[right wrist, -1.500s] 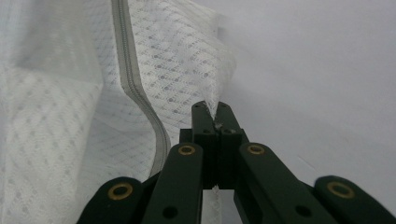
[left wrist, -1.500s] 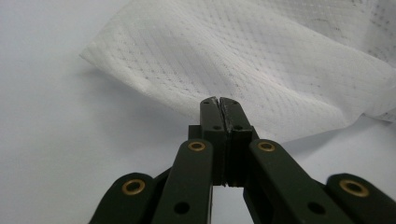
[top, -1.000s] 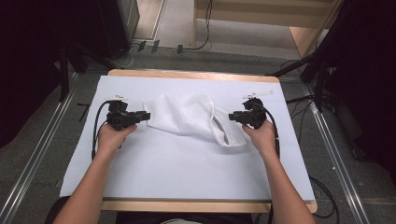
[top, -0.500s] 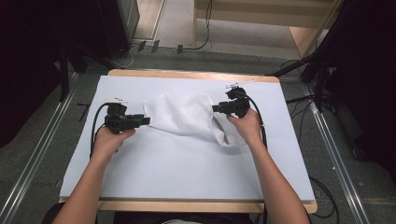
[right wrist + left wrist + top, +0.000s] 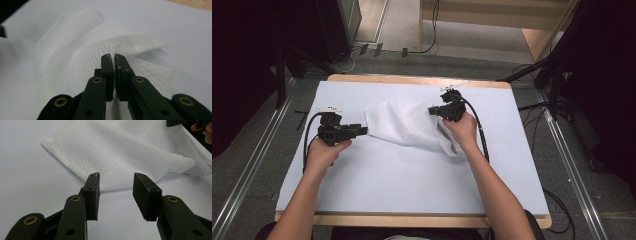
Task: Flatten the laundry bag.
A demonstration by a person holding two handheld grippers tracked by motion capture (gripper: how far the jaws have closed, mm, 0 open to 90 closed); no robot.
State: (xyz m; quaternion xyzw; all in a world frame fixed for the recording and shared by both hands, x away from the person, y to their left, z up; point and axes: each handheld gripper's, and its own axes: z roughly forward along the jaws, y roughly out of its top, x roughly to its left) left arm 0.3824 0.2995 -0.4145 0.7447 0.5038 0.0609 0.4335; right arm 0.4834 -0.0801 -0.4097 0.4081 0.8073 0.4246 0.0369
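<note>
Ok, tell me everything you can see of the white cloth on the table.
The white cloth is a thin mesh fabric with a fine pattern of small holes. It lies crumpled and partly folded on the white table cover, toward the far middle, with one flat corner pointing to the left claw. That claw is open just short of the near edge and does not touch it. The right claw is shut on a raised fold at the cloth's far right part, and the fabric puckers around it.
</note>
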